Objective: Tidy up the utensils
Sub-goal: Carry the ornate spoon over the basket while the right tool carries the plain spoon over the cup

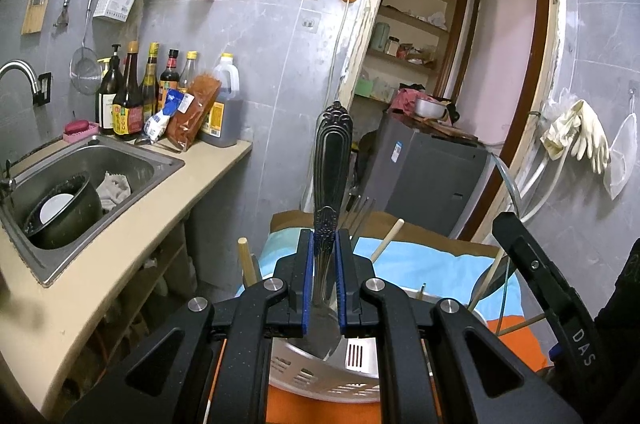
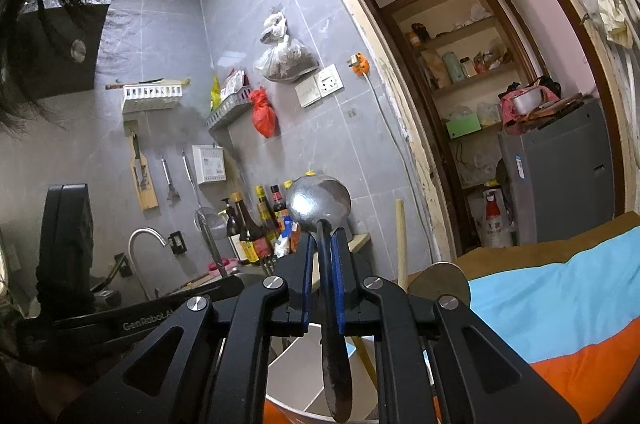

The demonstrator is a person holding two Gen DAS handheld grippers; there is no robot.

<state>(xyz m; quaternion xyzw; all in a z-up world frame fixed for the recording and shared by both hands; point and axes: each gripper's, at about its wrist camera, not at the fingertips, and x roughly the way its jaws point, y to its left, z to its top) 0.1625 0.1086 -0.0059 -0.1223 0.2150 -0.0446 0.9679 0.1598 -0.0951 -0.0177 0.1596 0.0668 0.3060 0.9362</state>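
Note:
My left gripper [image 1: 324,238] is shut on the neck of a dark spoon with an ornate handle [image 1: 333,152]. Its handle points up and its bowl hangs over a white slotted utensil holder [image 1: 320,380]. My right gripper [image 2: 322,242] is shut on the neck of a second metal spoon [image 2: 318,202]. That spoon's bowl points up and its handle reaches down over the white holder [image 2: 296,368]. Fork tines [image 1: 360,212] and wooden sticks [image 1: 386,240] rise from the holder behind my left fingers. The right gripper's body [image 1: 540,268] shows at the right edge of the left wrist view.
The holder stands on a blue and orange cloth [image 1: 432,264]. On the left are a steel sink [image 1: 132,160] with a dark pot, a beige counter [image 1: 168,208] and several sauce bottles [image 1: 128,96]. A doorway [image 1: 460,72] with shelves and a grey appliance [image 1: 424,172] lie behind.

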